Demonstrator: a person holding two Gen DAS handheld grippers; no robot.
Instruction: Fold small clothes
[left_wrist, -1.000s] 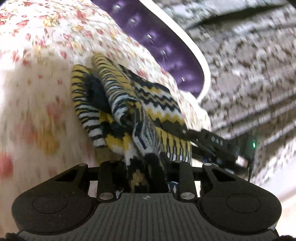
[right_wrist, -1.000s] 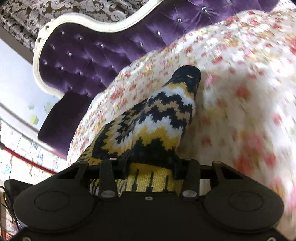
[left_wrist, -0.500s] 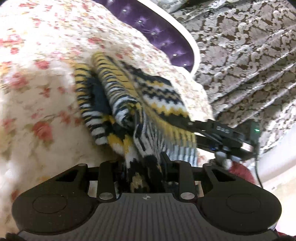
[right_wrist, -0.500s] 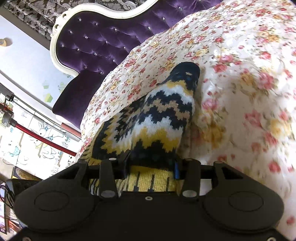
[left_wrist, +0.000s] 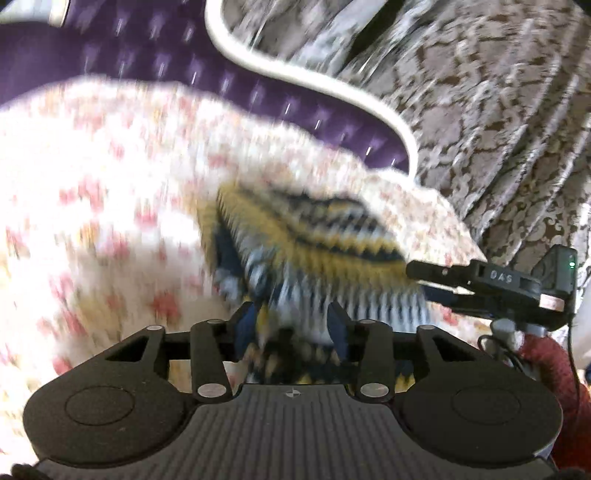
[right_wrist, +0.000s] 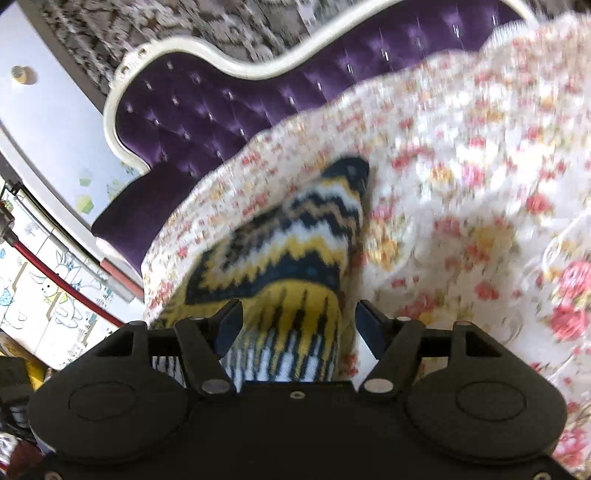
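A yellow, black and white zigzag knit garment (left_wrist: 314, 240) lies bunched on the flowered bedspread (left_wrist: 92, 166). My left gripper (left_wrist: 291, 325) has its fingers apart, with the knit cloth lying loose between them. In the right wrist view the same garment (right_wrist: 295, 251) stretches away from my right gripper (right_wrist: 299, 321), whose fingers stand wide on either side of the striped hem without pinching it. The right gripper (left_wrist: 443, 275) also shows in the left wrist view, at the garment's right edge. Both views are blurred by motion.
A purple tufted headboard with a white frame (left_wrist: 277, 66) stands behind the bed, also in the right wrist view (right_wrist: 207, 110). Patterned brown curtains (left_wrist: 498, 110) hang at the right. The bed edge (right_wrist: 159, 280) drops off at the left toward a wall with cartoon stickers.
Both grippers have opened and let go of the garment. Both cameras have swung, and the garment now lies lower and flatter on the bedspread.
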